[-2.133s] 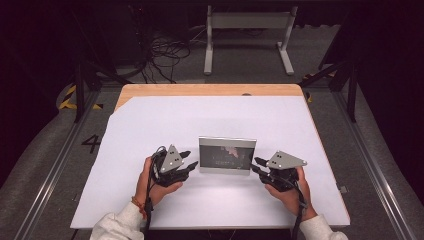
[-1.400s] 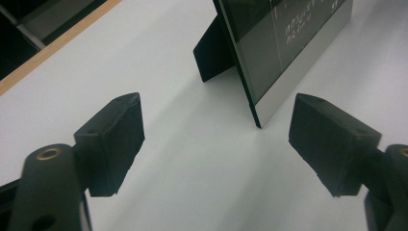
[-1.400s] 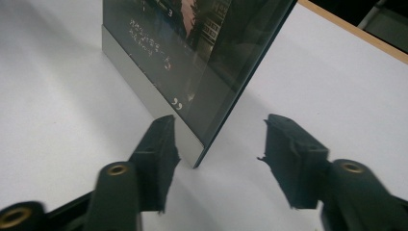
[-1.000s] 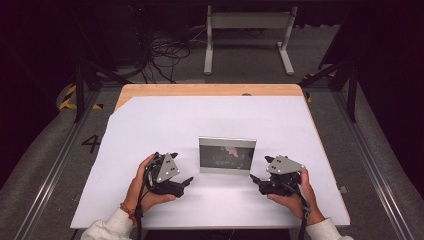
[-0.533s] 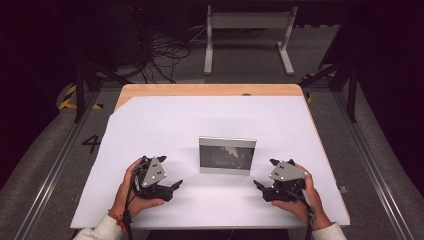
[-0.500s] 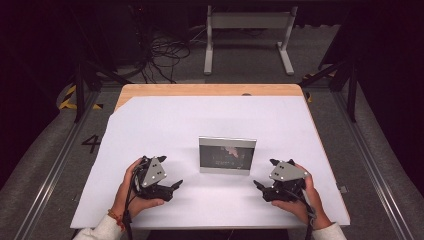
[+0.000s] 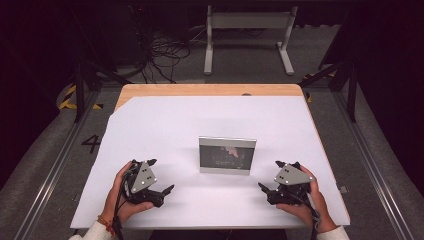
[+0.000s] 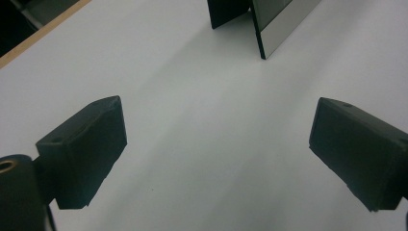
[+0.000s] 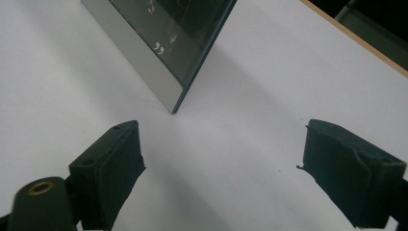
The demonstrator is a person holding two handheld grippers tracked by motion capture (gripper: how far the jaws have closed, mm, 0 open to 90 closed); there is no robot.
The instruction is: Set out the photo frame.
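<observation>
Both the left gripper (image 7: 167,190) and the right gripper (image 7: 262,188) are wide and empty, their jaws just opening; keep clear of the standing picture frame (image 7: 227,155); do not knock it.

We're looking down on a white tabletop (image 7: 165,130), brightly lit, with a strip of bare wood (image 7: 210,90) showing along its far edge and at the cut far-left corner. Around it lies grey floor (image 7: 385,150), where metal rails (image 7: 50,170) run along both sides. A yellow-and-black hazard marking (image 7: 67,97) sits far left, beside a painted numeral (image 7: 91,144). Beyond, a tangle of black cables (image 7: 165,55) lies next to a grey metal stand (image 7: 247,30). The room behind is dark.
</observation>
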